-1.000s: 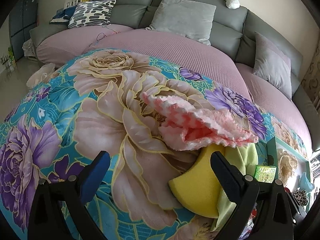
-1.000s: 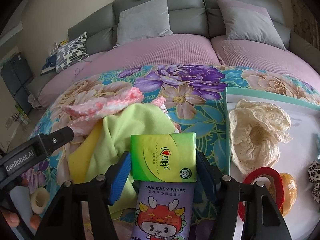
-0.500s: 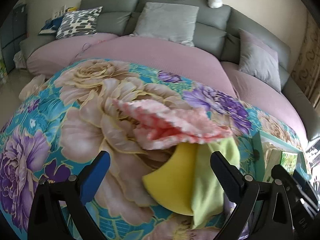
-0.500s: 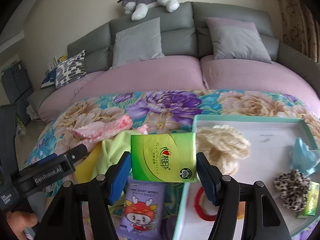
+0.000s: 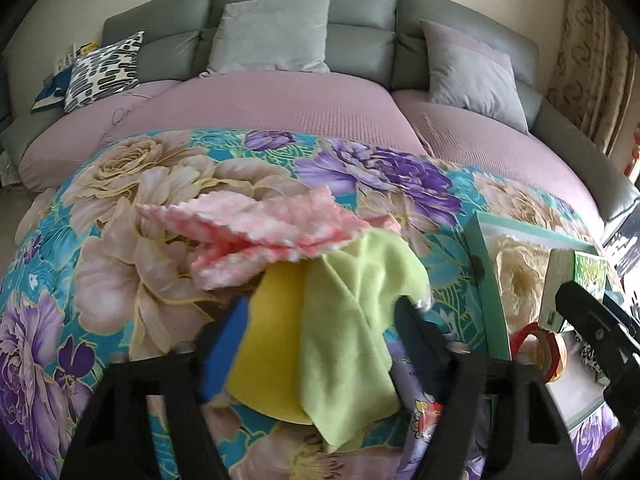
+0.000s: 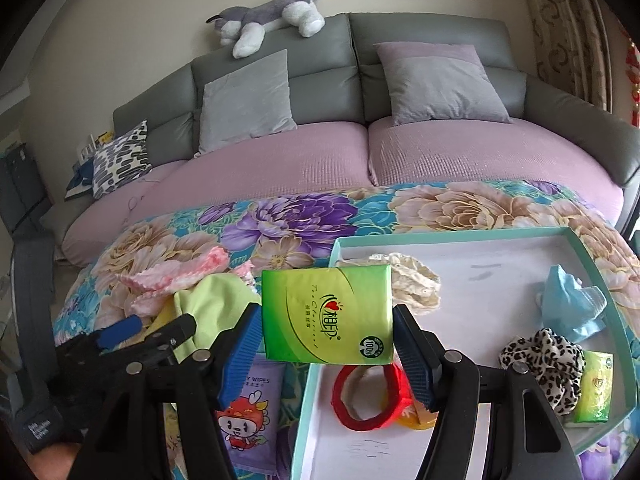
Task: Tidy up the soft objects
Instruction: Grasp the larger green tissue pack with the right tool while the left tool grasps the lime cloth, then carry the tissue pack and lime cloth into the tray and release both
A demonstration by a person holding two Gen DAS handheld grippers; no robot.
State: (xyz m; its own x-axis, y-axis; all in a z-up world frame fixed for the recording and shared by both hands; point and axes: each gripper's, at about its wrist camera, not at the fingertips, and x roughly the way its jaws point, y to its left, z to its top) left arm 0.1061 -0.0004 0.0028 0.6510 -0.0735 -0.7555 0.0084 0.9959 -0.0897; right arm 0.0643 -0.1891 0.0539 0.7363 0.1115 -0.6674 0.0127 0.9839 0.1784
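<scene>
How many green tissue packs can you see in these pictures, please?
2: one green tissue pack is clamped in the right gripper just above the tray's near-left edge; a smaller one lies in the tray's near-right corner beside the leopard scrunchie. Others may be hidden.

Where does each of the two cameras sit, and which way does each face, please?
Left wrist: on the left gripper, looking forward over the floral table at the yellow-green cloths toward the sofa; its own fingers frame the cloth.
Right wrist: on the right gripper, facing the sofa above the tray; its fingers clamp a green tissue pack.
Shared: sofa, pink cloth, tray, each other's gripper.
</scene>
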